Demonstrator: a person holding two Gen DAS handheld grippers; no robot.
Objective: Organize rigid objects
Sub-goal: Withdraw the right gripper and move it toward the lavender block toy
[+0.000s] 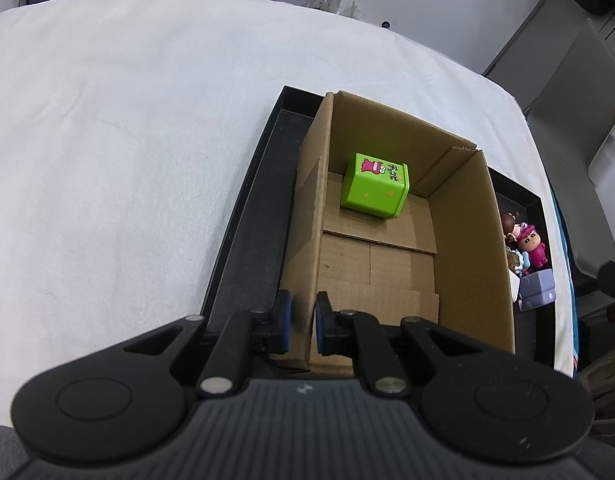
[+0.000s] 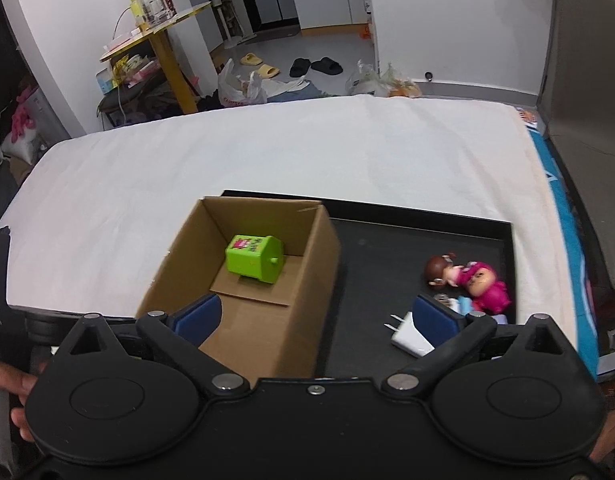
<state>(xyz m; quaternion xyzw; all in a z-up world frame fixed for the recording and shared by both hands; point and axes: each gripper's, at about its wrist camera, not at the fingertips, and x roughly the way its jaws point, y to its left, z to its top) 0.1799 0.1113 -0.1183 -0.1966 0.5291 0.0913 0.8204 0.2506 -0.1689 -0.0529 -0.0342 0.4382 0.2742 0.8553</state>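
An open cardboard box [image 1: 459, 216] [image 2: 307, 264] stands in a black tray [image 1: 243, 248] [image 2: 387, 248] on a white cloth. A green cube toy [image 1: 374, 185] [image 2: 253, 259] lies inside the box at its far end. My left gripper [image 1: 302, 322] is shut on the box's near left wall, one pad on each side. My right gripper [image 2: 317, 314] hangs wide open above the box's right wall with nothing between its fingers. Pink doll figures [image 2: 473, 280] [image 1: 527, 242], a white charger plug [image 2: 409, 334] and a grey block [image 1: 537, 290] lie in the tray right of the box.
The white cloth [image 1: 127, 140] [image 2: 267, 152] covers the table around the tray. A grey chair back [image 2: 587, 100] stands at the right edge. Beyond the table are slippers [image 2: 315, 66], bags and a yellow side table [image 2: 159, 36]. A person's hand [image 2: 15, 384] shows at lower left.
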